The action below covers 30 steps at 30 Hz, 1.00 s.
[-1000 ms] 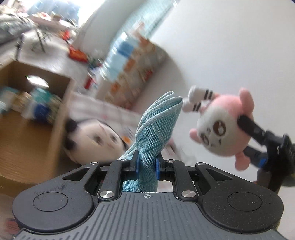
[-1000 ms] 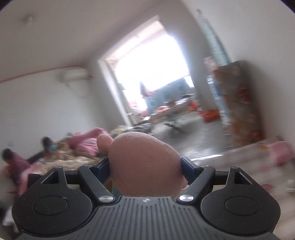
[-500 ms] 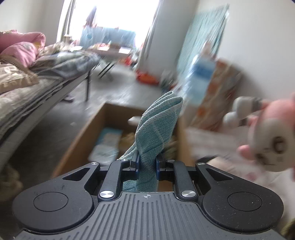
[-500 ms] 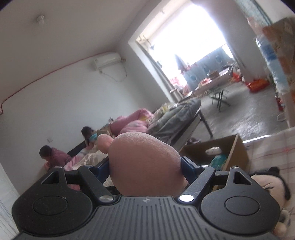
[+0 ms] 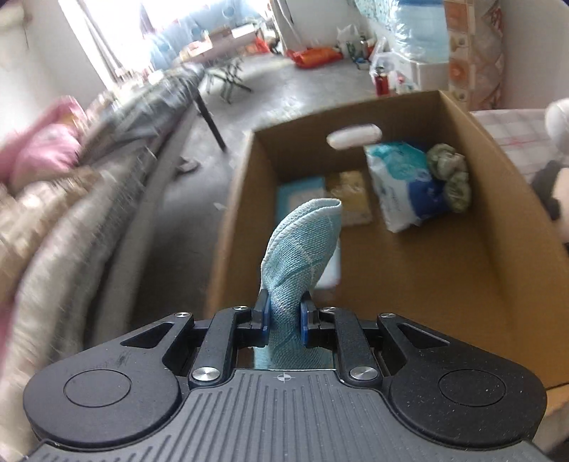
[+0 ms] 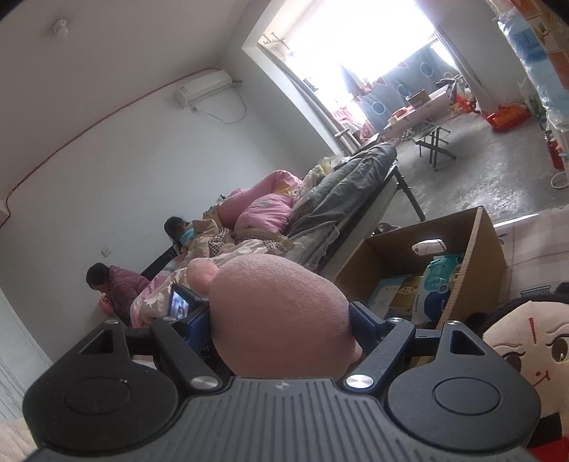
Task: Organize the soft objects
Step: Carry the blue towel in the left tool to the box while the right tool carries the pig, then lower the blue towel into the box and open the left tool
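Note:
My left gripper (image 5: 283, 312) is shut on a folded light-blue cloth (image 5: 302, 245) and holds it above the near left part of an open cardboard box (image 5: 498, 199). The box holds a blue-and-white tissue pack (image 5: 405, 184), a green bundle (image 5: 450, 177) and flat packets. My right gripper (image 6: 281, 320) is shut on a pink plush toy (image 6: 281, 312), which fills the space between its jaws. The box also shows in the right wrist view (image 6: 487, 248), ahead and to the right. A doll-faced plush (image 6: 522, 355) lies at the lower right.
A black-and-white plush (image 5: 554, 177) lies right of the box on a checked sheet (image 5: 512, 128). A bed with piled bedding (image 6: 284, 220) runs along the left. Two people (image 6: 113, 288) sit beyond it. A water bottle (image 5: 419, 28) and clutter stand at the far wall.
The left gripper has swung left and down with the cloth, from facing the pink plush to over the box. The right gripper has turned with its plush, so the box now shows.

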{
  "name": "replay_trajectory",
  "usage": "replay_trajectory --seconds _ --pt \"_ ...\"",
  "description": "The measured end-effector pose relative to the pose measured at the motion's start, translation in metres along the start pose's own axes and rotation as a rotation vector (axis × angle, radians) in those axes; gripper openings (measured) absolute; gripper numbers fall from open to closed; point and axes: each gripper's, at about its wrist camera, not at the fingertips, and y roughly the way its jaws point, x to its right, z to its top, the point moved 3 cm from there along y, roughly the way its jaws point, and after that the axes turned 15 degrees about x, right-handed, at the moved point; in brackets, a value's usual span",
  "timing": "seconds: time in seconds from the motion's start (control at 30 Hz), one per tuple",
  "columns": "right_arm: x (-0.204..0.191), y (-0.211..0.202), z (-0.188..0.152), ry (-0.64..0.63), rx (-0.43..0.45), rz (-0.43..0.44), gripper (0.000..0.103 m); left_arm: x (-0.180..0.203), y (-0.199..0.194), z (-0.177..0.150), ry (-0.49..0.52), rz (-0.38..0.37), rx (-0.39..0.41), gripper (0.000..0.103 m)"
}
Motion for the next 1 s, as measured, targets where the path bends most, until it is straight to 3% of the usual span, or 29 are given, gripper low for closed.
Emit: replay_trajectory --seconds 0.13,0.4,0.63,0.83,1.0 --pt "0.009 -0.003 -0.001 0.020 0.000 -0.008 0.083 0.008 -0.001 -0.001 0.103 0.050 0.018 0.015" --pt "0.018 -0.009 -0.003 0.045 0.005 -0.011 0.083 0.041 0.032 -0.026 0.235 0.019 -0.081 0.015" --pt "0.019 -0.016 0.002 0.046 0.023 -0.015 0.083 0.049 0.045 -0.033 0.193 -0.048 -0.191 0.015" --pt "0.021 -0.017 0.001 0.058 0.024 -0.021 0.083 0.047 0.058 -0.033 0.068 -0.122 -0.288 0.016" --pt "0.020 -0.016 0.001 0.057 0.025 -0.023 0.083 0.053 0.063 -0.036 0.019 -0.181 -0.328 0.017"
